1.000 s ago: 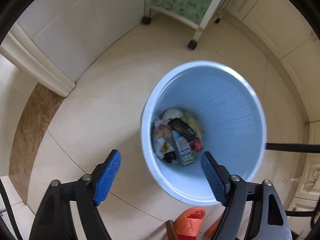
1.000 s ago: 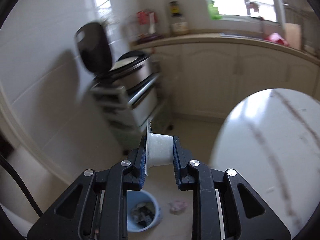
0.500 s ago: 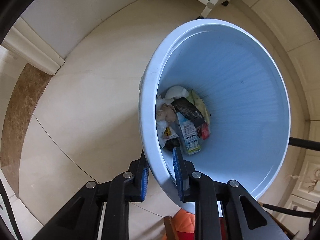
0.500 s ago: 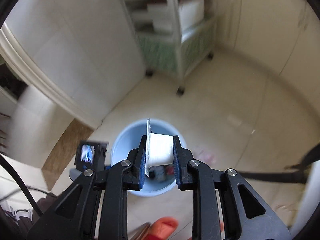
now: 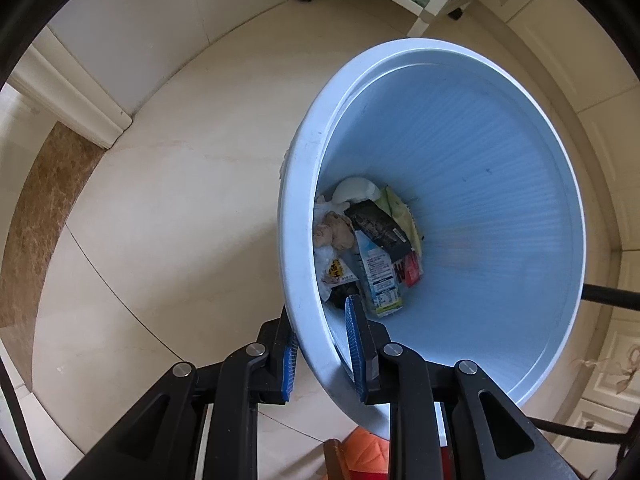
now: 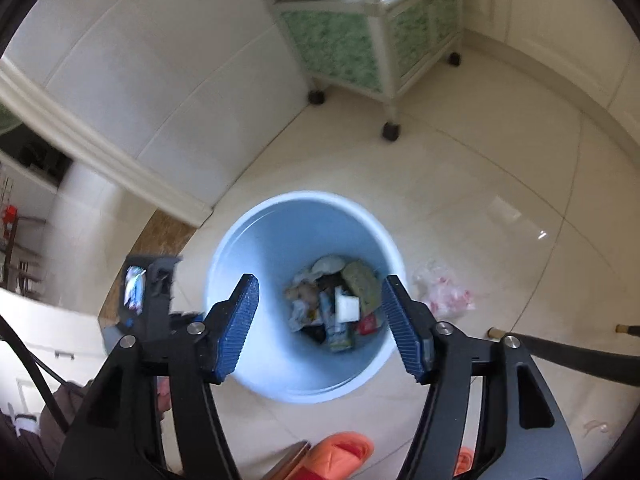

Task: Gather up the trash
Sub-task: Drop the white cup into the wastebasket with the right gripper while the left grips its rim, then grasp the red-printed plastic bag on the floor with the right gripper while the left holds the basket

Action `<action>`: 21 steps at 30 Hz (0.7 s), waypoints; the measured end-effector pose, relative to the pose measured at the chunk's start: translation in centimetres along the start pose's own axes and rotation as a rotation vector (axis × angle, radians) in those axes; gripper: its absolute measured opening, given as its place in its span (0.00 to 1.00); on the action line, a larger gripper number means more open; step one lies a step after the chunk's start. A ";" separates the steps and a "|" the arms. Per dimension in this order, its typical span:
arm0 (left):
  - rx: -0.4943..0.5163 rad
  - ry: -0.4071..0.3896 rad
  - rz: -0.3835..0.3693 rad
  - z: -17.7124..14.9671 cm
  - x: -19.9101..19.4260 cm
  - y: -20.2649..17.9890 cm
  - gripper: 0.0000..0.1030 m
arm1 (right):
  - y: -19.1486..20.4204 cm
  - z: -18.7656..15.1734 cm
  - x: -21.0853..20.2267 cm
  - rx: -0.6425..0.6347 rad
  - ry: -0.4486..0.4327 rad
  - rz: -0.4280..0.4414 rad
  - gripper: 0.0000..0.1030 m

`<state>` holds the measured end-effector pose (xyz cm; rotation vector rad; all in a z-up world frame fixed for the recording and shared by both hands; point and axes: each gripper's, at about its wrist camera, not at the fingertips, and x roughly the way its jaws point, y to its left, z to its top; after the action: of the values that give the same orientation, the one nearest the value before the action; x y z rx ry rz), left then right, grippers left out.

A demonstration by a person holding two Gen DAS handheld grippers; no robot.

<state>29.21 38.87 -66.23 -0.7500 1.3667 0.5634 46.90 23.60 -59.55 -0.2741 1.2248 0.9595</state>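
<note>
pink bag (image 6: 442, 294) on floor, 3 o'clock of bin (image 6: 256, 380), just beside right gripper (image 6: 320, 320); its jaws just opened, empty. your left gripper (image 5: 320, 344) clamps bin rim.

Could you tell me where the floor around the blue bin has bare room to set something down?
Bare tile lies between the bin and the wheeled cabinet, and along the white wall. It is crowded right of the bin, where a crumpled plastic bag lies, and below it by the orange slippers.
</note>
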 end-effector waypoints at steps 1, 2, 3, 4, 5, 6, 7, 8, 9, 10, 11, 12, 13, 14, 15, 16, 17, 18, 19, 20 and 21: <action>0.001 -0.002 0.004 -0.3 -0.3 0.0 0.19 | -0.4 0.0 0.0 0.002 -0.021 -0.040 0.61; 0.002 -0.007 0.009 -0.6 -0.6 0.1 0.19 | -1.4 -0.2 0.0 0.011 -0.050 -0.107 0.66; 0.000 -0.009 0.013 -0.6 -0.4 0.1 0.19 | -2.3 -0.5 0.3 0.015 -0.062 -0.151 0.71; -0.002 -0.010 0.019 -1.3 -0.7 -0.3 0.19 | -3.6 -1.0 1.1 0.018 -0.066 -0.195 0.71; -0.003 -0.006 0.022 -1.3 -0.6 -0.4 0.19 | -4.5 -1.4 2.0 0.017 -0.056 -0.220 0.70; -0.009 0.000 0.024 -1.4 -0.3 -0.4 0.19 | -5.7 -2.1 3.4 0.021 -0.031 -0.248 0.70; -0.011 0.001 0.025 -1.6 -0.3 -0.4 0.19 | -6.9 -2.7 4.7 0.027 -0.017 -0.263 0.70; -0.013 0.001 0.022 -1.6 -0.2 -0.5 0.18 | -8.1 -3.4 6.0 0.038 0.004 -0.277 0.70; -0.015 -0.002 0.024 -1.6 -0.1 -0.5 0.18 | -8.9 -3.8 7.1 0.052 0.023 -0.288 0.69; -0.015 -0.007 0.026 -1.7 -0.1 -0.5 0.18 | -10.2 -4.6 8.4 0.073 0.042 -0.300 0.68; -0.013 -0.011 0.028 -1.7 0.0 -0.6 0.18 | -11.7 -5.4 10.0 0.102 0.065 -0.310 0.68; -0.011 -0.012 0.031 -1.8 0.0 -0.7 0.18 | -13.4 -6.3 11.9 0.148 0.111 -0.295 0.68; -0.007 -0.017 0.035 -1.9 0.1 -0.8 0.18 | -14.3 -6.8 13.1 0.181 0.136 -0.279 0.67; -0.004 -0.023 0.038 -2.0 0.2 -0.9 0.18 | -15.5 -7.6 15.0 0.214 0.169 -0.260 0.67; -0.002 -0.027 0.038 -2.0 0.3 -0.9 0.18 | -16.5 -8.2 16.8 0.232 0.203 -0.244 0.66; 0.001 -0.028 0.039 -2.1 0.4 -0.9 0.19 | -17.0 -8.5 17.8 0.237 0.218 -0.237 0.65; 0.001 -0.023 0.038 -2.3 0.8 -0.9 0.19 | -17.5 -8.8 19.5 0.232 0.241 -0.210 0.65; -0.001 -0.021 0.035 -2.5 1.1 -1.1 0.19 | -17.7 -8.8 20.6 0.227 0.256 -0.195 0.65; 0.002 -0.018 0.035 -2.7 1.4 -1.3 0.19 | -17.9 -8.8 21.8 0.222 0.268 -0.173 0.65; 0.007 -0.017 0.038 -2.8 1.6 -1.4 0.19 | -18.2 -8.8 23.0 0.225 0.273 -0.158 0.65; 0.010 -0.012 0.038 -2.9 1.9 -1.5 0.19 | -18.2 -8.8 24.1 0.227 0.286 -0.159 0.65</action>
<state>28.71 35.55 -67.97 -0.7119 1.3740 0.5898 55.01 18.40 -89.46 -0.3316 1.5360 0.6510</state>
